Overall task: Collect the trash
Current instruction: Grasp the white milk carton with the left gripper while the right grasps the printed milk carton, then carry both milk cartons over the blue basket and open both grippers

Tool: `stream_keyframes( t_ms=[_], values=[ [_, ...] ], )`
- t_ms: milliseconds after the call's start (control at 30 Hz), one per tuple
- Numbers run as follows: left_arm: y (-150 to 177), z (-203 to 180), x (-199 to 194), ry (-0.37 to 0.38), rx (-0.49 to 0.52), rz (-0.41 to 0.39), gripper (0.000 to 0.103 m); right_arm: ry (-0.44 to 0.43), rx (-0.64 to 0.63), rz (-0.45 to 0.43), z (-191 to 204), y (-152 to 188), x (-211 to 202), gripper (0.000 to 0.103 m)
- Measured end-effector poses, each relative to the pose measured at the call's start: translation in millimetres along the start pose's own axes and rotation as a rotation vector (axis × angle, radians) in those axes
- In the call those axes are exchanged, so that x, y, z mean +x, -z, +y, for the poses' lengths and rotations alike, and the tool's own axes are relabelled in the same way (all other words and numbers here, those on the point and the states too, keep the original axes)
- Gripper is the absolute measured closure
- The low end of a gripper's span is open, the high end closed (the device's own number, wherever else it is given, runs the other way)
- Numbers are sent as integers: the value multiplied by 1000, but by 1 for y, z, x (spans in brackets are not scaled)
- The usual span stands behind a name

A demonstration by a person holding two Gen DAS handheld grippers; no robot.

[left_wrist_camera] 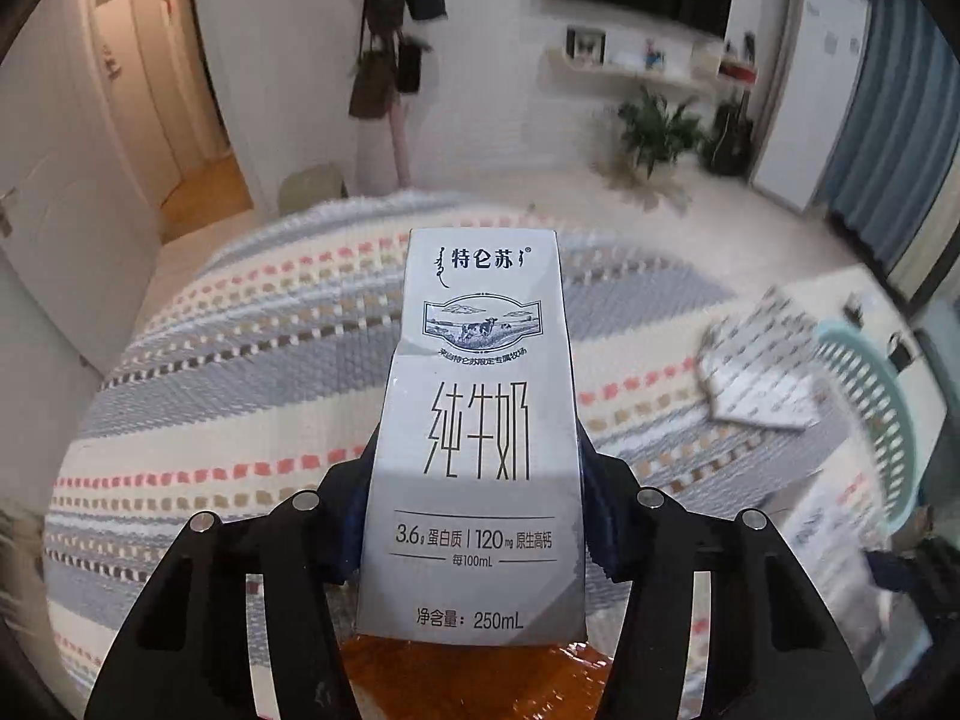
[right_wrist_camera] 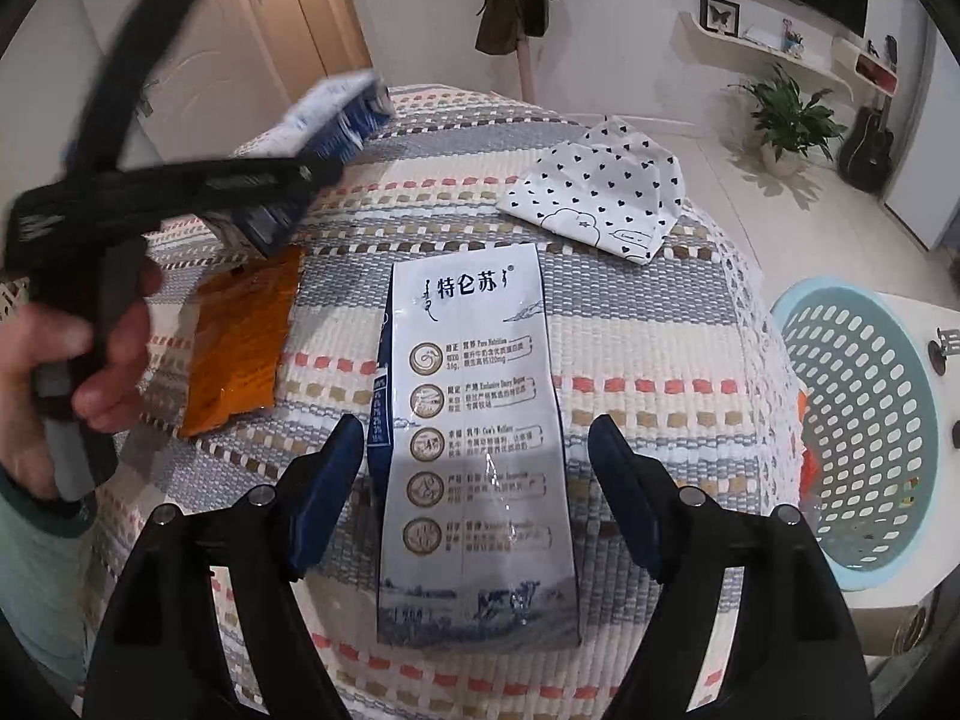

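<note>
My left gripper [left_wrist_camera: 477, 474] is shut on a white milk carton [left_wrist_camera: 480, 420] and holds it above the striped cover; it also shows in the right wrist view [right_wrist_camera: 324, 120], lifted at the upper left. A second white milk carton [right_wrist_camera: 474, 450] lies flat on the cover between the open fingers of my right gripper [right_wrist_camera: 477, 450], which does not touch it. An orange wrapper [right_wrist_camera: 240, 348] lies on the cover under the left gripper; it also shows in the left wrist view [left_wrist_camera: 474, 678].
A light blue perforated basket [right_wrist_camera: 864, 438] stands at the right beside the table, with some bits inside. A folded white cloth with black hearts [right_wrist_camera: 600, 192] lies at the far right of the striped cover [right_wrist_camera: 660, 330]. Plant, guitar and shelf stand beyond.
</note>
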State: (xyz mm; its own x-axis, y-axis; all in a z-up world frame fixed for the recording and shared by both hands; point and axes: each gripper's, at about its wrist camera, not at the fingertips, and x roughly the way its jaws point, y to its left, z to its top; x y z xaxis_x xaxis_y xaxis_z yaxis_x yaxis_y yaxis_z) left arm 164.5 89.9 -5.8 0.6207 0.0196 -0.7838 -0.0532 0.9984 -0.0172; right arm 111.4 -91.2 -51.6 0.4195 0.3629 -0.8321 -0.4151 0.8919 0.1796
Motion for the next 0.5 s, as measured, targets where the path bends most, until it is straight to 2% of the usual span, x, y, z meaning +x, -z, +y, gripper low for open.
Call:
stream_keyframes(
  t_ms=[100,233,367,500],
  values=[
    [-4,4,-27,17,-15,-69,49,8,-14,2,5,-3,2,34],
    [-11,7,-67,30,-32,-156,49,39,-73,-7,18,-4,1,46],
    [-17,-1,-107,30,-27,-236,49,44,-91,-37,24,-5,-5,46],
    [-25,-21,-137,34,-7,-304,49,33,-76,-118,15,-9,-31,46]
  ],
)
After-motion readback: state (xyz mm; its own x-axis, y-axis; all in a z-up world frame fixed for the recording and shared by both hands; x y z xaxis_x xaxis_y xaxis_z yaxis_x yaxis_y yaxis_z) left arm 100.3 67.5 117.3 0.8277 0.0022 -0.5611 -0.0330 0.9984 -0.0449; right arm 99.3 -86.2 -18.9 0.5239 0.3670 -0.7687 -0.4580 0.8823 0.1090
